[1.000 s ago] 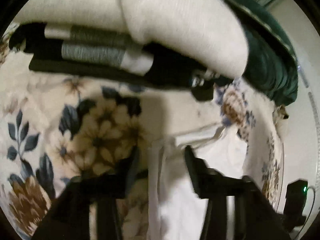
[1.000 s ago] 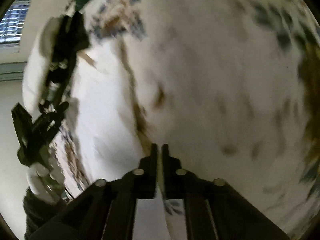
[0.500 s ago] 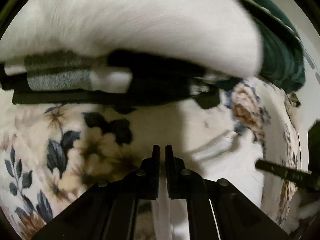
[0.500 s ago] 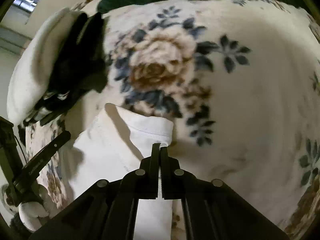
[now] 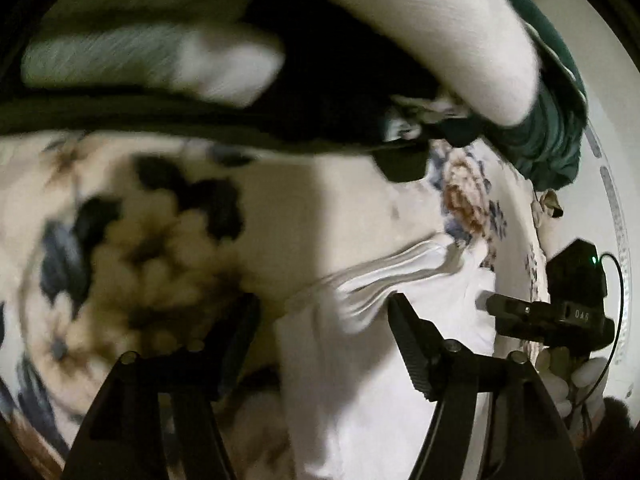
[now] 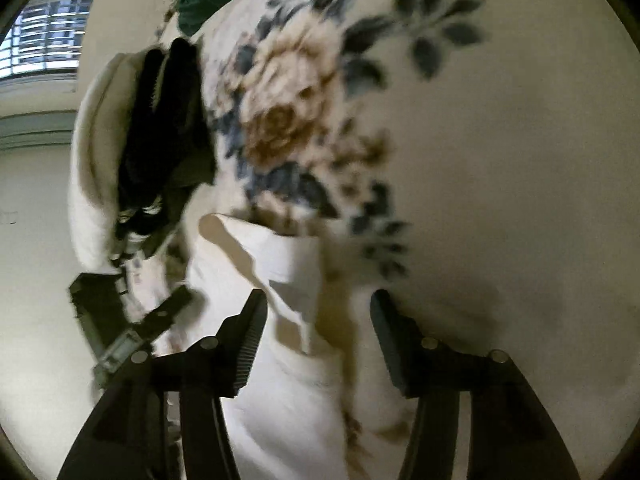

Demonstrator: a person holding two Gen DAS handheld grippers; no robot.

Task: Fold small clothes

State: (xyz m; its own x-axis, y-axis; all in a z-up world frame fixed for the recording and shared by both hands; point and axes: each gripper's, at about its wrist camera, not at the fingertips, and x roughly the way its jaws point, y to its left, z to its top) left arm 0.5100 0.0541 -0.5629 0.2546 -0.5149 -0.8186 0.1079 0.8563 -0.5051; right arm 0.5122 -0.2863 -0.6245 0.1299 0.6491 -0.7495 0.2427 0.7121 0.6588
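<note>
A small white garment (image 5: 360, 360) lies on a floral blanket (image 5: 160, 240); in the right wrist view the white garment (image 6: 280, 380) shows a folded top edge. My left gripper (image 5: 324, 312) is open, its jaws standing either side of the garment's ruffled edge, holding nothing. My right gripper (image 6: 316, 312) is open too, its jaws either side of the garment's folded corner. The right gripper also shows at the right edge of the left wrist view (image 5: 560, 312).
A stack of folded clothes, black, grey and cream (image 5: 280, 60), lies on the blanket beyond the garment; it also shows in the right wrist view (image 6: 160, 140). A dark green cloth (image 5: 552, 140) lies behind it. A window (image 6: 44, 40) is at far left.
Both grippers were shut on the white garment half a second ago and have opened now, letting it go onto the blanket. The left camera has moved closer to the stack.
</note>
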